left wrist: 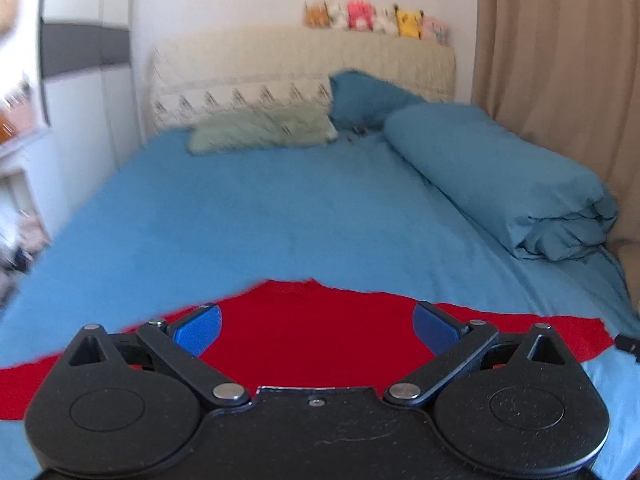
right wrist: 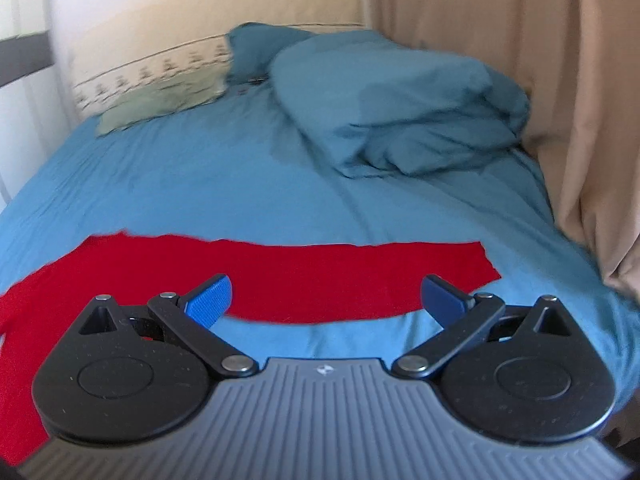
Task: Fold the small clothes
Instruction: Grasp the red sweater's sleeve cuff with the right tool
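**Both grippers spread over red garment on bed**

The left gripper [left wrist: 316,330] and right gripper [right wrist: 326,300] hold their blue-padded fingers wide apart, gripping nothing. Beneath them a flat red knit garment [right wrist: 280,272] lies spread on the blue bedsheet [left wrist: 240,220]. Farther back sit a rolled teal duvet [left wrist: 500,184], a pale green pillow [left wrist: 260,130] and a row of plush toys [left wrist: 376,18].

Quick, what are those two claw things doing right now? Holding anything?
Left gripper: open, empty, above the red garment.
Right gripper: open, empty, over the garment's sleeve.
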### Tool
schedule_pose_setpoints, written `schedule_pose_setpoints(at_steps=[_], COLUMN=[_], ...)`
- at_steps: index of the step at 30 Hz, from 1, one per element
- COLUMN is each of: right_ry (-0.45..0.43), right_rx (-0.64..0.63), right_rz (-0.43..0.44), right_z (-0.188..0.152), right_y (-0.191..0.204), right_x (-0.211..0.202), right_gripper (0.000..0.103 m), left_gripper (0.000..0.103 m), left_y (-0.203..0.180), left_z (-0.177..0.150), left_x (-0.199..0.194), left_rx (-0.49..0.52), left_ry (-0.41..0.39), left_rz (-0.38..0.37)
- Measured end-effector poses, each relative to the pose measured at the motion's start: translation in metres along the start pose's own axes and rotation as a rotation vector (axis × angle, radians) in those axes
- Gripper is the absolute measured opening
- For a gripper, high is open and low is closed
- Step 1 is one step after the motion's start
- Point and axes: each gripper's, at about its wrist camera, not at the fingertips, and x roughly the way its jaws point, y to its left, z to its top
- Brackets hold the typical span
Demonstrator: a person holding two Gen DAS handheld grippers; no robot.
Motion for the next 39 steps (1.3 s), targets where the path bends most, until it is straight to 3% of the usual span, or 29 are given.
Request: schedule_pose_setpoints(at_steps=[3,9,17,21,24,25,26,28,34,39], right_ry=[0.032,0.07,0.068,0.033,0.029,0.029,0.03,0.032,-0.013,-0.11], right_rx=[0.086,0.231,0.372,0.34,0.297,0.289,0.282,0.277,0.215,0.107], right_rz=[-0.031,-0.102,-0.206,-0.245,-0.271,-0.28,-0.289,-0.298,-0.226,-0.029], right_z=[-0.01,-0.036,-0.053,-0.051,-0.048,-0.048,-0.047,-0.043,-0.006,0.052], right_y=[-0.031,-0.086,-0.132,-0.132,-0.129,-0.127,-0.127,-0.128,-0.102,-0.023], right_x=[0.051,0.128,0.186,0.197,0.202,0.202,0.202,0.202,0.182,0.152], right_gripper=[0.103,0.103,0.103,0.086,0.068,0.058,0.042,0.028,0.021,0.021], left_gripper=[0.103,0.103,0.101,0.099,0.1,0.101,0.103,0.103,0.103,0.103], left_y=[-0.012,-0.053,-0.097,-0.117,-0.125,-0.127,-0.129,-0.126,-0.104,-0.066], left_z=[0.002,-0.011,-0.049,-0.067,-0.079,-0.081,-0.083,-0.085,-0.071,-0.048], left_x=[0.059,0.163,0.259,0.279,0.281,0.28,0.282,0.284,0.277,0.24], left_rx=[-0.029,0.031,0.07,0.124,0.173,0.187,0.195,0.184,0.113,0.08], left_ry=[0.071,0.169,0.296,0.31,0.278,0.269,0.267,0.284,0.304,0.232], left_rz=[-0.062,-0.076,-0.097,-0.066,-0.03,-0.024,-0.016,-0.018,-0.094,-0.074])
